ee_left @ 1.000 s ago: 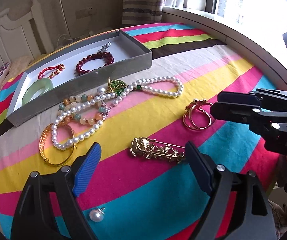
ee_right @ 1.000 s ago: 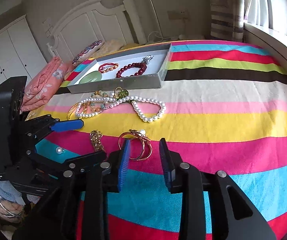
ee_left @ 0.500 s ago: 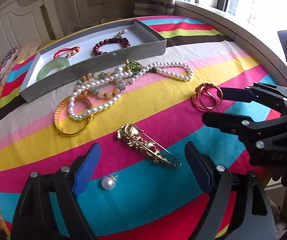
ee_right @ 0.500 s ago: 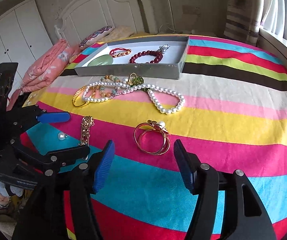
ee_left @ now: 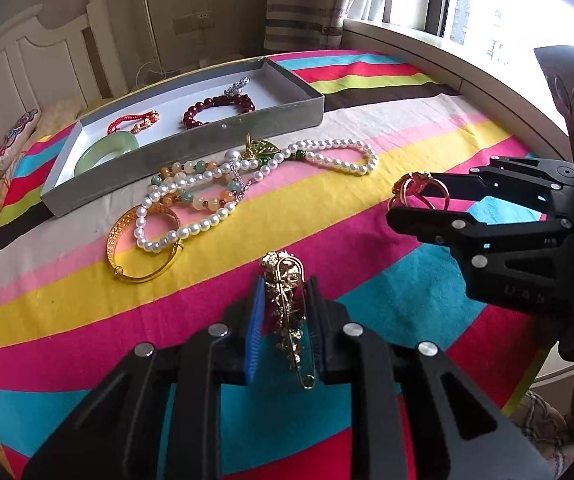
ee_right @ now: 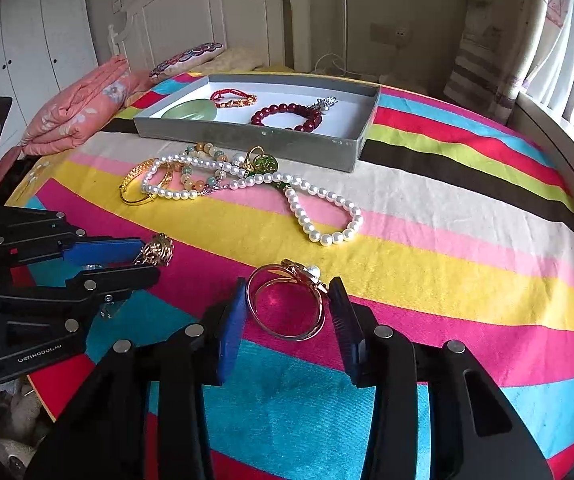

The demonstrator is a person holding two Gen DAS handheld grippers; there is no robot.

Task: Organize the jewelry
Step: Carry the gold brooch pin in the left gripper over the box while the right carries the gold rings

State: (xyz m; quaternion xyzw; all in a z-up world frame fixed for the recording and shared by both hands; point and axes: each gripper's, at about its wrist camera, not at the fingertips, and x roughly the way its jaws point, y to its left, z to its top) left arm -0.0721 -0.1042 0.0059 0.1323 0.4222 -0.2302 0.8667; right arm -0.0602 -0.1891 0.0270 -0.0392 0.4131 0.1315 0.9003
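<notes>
A gold brooch pin point(ee_left: 285, 300) lies on the striped cloth between the pads of my left gripper point(ee_left: 285, 284). Its jaws are closing and the pads touch both sides of the pin. A pair of thin gold bangles point(ee_right: 299, 272) with a flower ornament sits between the pads of my right gripper point(ee_right: 287, 284). Those jaws are closing too and meet the rings' edges. The right wrist view shows the left gripper point(ee_right: 149, 258) with the brooch point(ee_right: 159, 246). The left wrist view shows the right gripper point(ee_left: 411, 198) around the bangles point(ee_left: 415, 184).
A grey box point(ee_left: 191, 148) at the back holds a green jade bangle point(ee_left: 105, 152), a red cord bracelet point(ee_left: 133, 122) and a dark red bead bracelet point(ee_left: 219, 108). In front of it lie a pearl necklace point(ee_left: 343, 156), a coloured bead bracelet and a wide gold bangle point(ee_left: 127, 240).
My left gripper moved over the brooch and its jaws closed from wide to narrow around it. The right gripper's jaws widened, came forward around the gold bangles, then narrowed onto them.
</notes>
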